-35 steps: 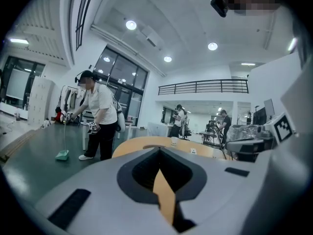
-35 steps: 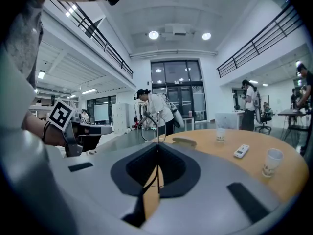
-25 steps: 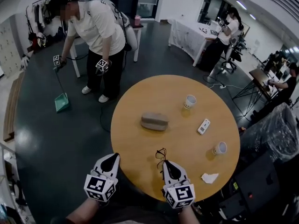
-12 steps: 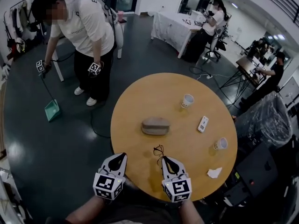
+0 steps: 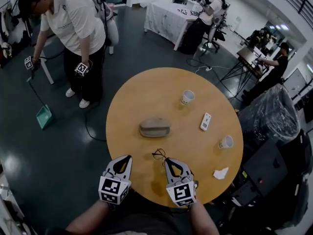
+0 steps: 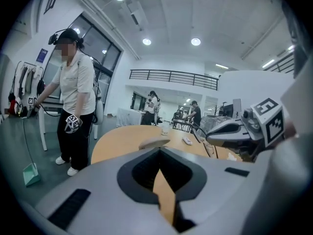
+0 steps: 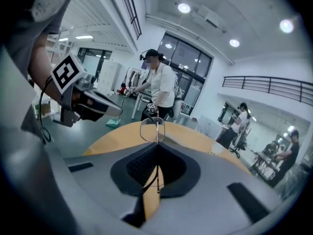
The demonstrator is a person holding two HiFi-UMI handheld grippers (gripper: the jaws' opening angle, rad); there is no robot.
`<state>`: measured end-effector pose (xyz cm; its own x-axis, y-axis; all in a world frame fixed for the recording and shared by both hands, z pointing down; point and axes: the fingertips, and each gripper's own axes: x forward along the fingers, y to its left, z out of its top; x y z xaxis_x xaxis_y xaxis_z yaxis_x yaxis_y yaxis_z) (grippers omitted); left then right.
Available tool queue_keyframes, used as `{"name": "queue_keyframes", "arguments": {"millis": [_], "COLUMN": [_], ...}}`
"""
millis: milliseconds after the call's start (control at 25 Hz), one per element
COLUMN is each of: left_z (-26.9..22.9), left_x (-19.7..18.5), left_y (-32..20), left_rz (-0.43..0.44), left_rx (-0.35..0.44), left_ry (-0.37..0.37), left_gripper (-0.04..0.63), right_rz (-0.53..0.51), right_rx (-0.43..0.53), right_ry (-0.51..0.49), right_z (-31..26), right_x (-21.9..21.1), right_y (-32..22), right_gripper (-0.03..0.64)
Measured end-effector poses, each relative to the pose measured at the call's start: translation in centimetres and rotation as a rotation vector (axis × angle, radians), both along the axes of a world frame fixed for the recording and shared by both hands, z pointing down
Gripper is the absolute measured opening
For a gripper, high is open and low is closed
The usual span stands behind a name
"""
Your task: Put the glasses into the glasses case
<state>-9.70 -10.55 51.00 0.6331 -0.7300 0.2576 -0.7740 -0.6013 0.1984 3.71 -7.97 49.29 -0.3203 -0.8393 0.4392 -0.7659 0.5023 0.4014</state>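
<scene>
Both closed, right tongs [image 5: 167,159] on glasses [image 5: 157,154], lens [image 7: 152,128] clear only in right gripper view, left tongs [image 5: 128,157] empty.

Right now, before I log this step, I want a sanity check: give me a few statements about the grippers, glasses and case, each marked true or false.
1. The right gripper is shut on the glasses. True.
2. The glasses case lies open. False: it is closed.
3. The left gripper holds the case. False: it is shut on nothing, and the case lies on the table, apart from it.
4. Two cups are on the table. True.
</scene>
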Motion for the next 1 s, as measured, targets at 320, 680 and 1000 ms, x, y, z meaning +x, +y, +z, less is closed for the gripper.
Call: {"name": "queue_keyframes", "arguments": {"millis": [320,680,1000], "left_z": [0.9,4.0,6.8], "left_x": [2.6,6.1,7.9], "left_y": [-3.6,-9.3,-12.7], "left_rz": [-0.03,-0.014,0.017], "left_rx": [-0.014,-0.043,-0.06], "left_ry": [-0.056,-0.126,-0.181], "left_gripper": [0.006,0.005,0.006], "right_rz": [-0.146,-0.289,-0.381], "right_rx": [-0.021,-0.112,-0.164], "right_ry": [0.139,0.276,0.39], "right_z": [1.6,6.2,9.2], "right_x": [1.9,2.3,2.0], "right_y": [-4.5,-9.7,-13.5], "right_gripper": [-0.011,-0.011,-0.011]}}
